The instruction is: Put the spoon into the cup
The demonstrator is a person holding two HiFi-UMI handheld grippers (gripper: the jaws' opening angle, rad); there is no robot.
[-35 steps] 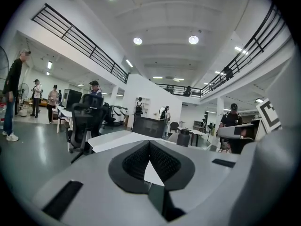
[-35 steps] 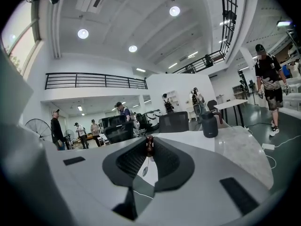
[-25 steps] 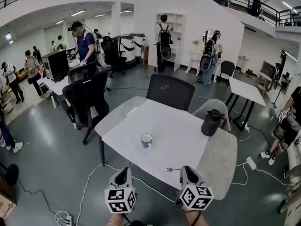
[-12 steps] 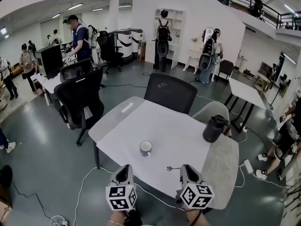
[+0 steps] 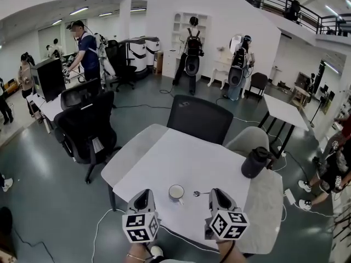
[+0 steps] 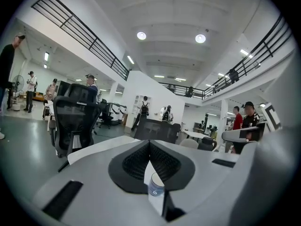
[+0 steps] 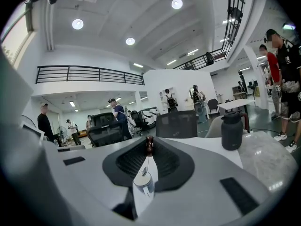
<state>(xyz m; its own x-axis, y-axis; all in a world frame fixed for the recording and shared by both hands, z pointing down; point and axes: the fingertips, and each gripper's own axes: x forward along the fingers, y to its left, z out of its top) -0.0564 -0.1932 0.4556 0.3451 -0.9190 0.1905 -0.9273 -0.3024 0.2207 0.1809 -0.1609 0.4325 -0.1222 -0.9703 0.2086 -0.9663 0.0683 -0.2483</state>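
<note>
A white cup (image 5: 176,192) stands on the white table (image 5: 164,158), near its front edge. My right gripper (image 5: 215,195) is shut on the brown end of a metal spoon (image 5: 197,193). The spoon's bowl points left and ends just right of the cup. In the right gripper view the spoon (image 7: 145,164) slants down from the closed jaw tips of the right gripper (image 7: 149,147) toward the cup (image 7: 143,182). My left gripper (image 5: 143,197) hovers to the cup's left, shut and empty. The left gripper view shows the cup (image 6: 156,186) through the slit below the left gripper (image 6: 149,147).
A black jug (image 5: 255,162) stands at the table's right side. A dark office chair (image 5: 198,118) is at the far edge, and another chair (image 5: 82,126) is to the left. Cables lie on the floor. People stand further back in the hall.
The table and cup have come nearer in the head view. My right gripper and the spoon are now much closer to the cup. Both grippers stay low in the picture.
</note>
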